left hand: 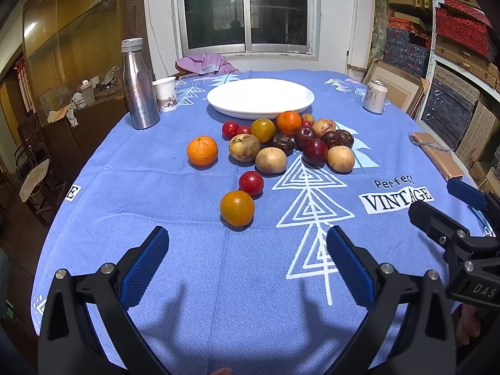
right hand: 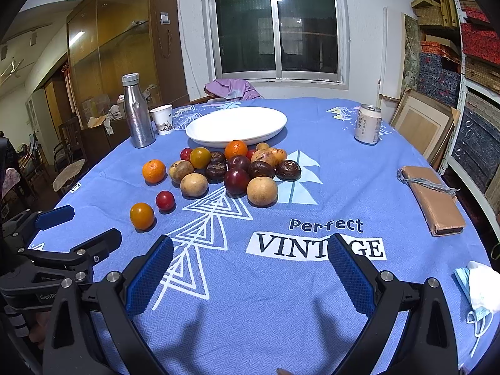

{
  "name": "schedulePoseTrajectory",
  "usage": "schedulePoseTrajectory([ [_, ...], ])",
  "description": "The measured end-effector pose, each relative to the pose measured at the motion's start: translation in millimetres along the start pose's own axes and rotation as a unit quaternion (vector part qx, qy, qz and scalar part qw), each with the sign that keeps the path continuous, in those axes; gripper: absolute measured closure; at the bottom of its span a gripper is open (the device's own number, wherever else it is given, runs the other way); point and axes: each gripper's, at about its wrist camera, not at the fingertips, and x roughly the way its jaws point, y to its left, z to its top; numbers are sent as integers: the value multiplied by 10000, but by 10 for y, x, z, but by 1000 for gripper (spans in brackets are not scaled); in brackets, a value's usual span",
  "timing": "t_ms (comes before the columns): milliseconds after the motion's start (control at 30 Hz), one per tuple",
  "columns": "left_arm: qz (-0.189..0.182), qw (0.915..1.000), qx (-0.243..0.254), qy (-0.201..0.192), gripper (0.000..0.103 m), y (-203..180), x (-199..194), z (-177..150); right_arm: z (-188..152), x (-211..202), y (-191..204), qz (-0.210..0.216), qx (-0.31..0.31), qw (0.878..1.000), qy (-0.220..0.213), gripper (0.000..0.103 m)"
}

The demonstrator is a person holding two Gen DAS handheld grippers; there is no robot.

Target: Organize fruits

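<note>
Orange tomato (left hand: pixel 237 208) lies just beyond spread left fingers (left hand: pixel 147 262).

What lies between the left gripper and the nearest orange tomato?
Only bare blue tablecloth lies between the open left gripper and the orange tomato, as the left wrist view shows.

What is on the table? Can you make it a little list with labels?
plate: white plate, nothing on it
fruit: pile of fruit on the cloth, just in front of the plate
strays: orange, red tomato, yellow-orange tomato
drinks: steel bottle, paper cup, can
left gripper: jaws open, holding nothing
right gripper: jaws open, holding nothing
</note>
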Motion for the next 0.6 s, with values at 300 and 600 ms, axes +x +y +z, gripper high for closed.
schedulePoseTrajectory([
  [300, -6, 10000, -2, 14, 4, -3, 3, -3, 7, -15, -1, 1, 2, 10000, 4, 3],
  [600, -21, 10000, -12, 61, 4, -4, -2, -18, 3, -17, 2, 4, 4, 10000, 7, 3],
])
